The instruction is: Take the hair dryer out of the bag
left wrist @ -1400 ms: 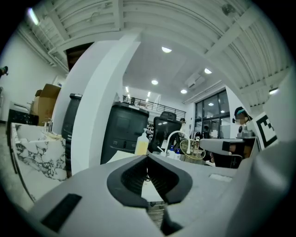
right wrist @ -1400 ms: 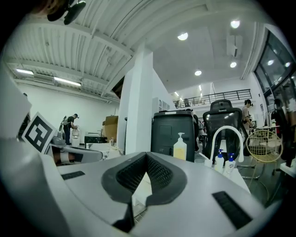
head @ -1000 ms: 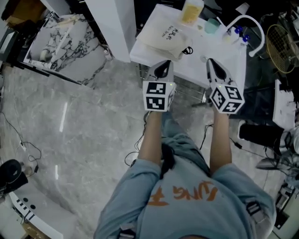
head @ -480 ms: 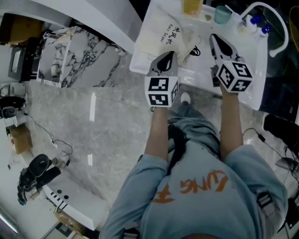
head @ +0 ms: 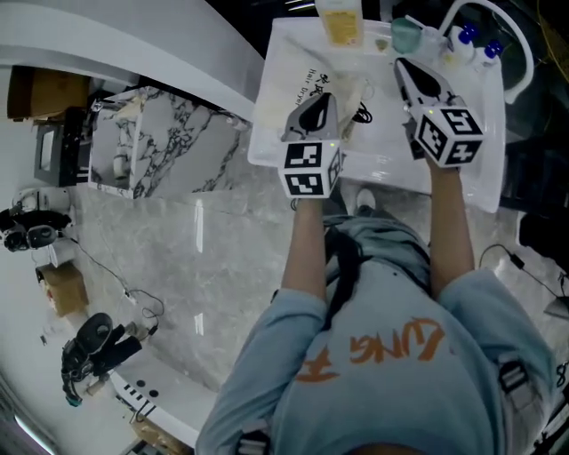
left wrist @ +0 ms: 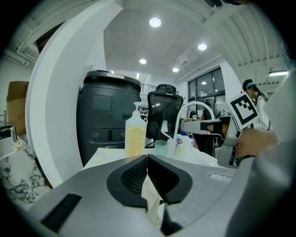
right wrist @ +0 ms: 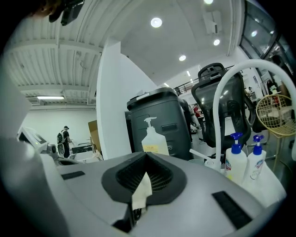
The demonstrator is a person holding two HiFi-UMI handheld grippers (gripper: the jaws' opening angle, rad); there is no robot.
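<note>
A cream cloth bag (head: pixel 298 75) printed "Hair Dryer" lies flat on the left half of the white table (head: pixel 382 155), with a black loop at its right edge. The hair dryer itself is hidden. My left gripper (head: pixel 326 96) hovers over the bag's near right part, its jaws shut with nothing between them (left wrist: pixel 147 157). My right gripper (head: pixel 402 64) is to the right of the bag, above bare tabletop, also shut and empty (right wrist: pixel 146 155).
A yellow-labelled pump bottle (head: pixel 340 22), a teal cup (head: pixel 404 35) and two blue-topped spray bottles (head: pixel 471 40) stand along the table's far edge by a white curved tube (head: pixel 516 53). A dark grey bin (left wrist: pixel 108 118) stands behind. A marble slab (head: pixel 160 142) leans at left.
The person has stepped up to the table. Both grippers moved forward from its near edge to above it, the left one now over the bag. Both stayed shut.
</note>
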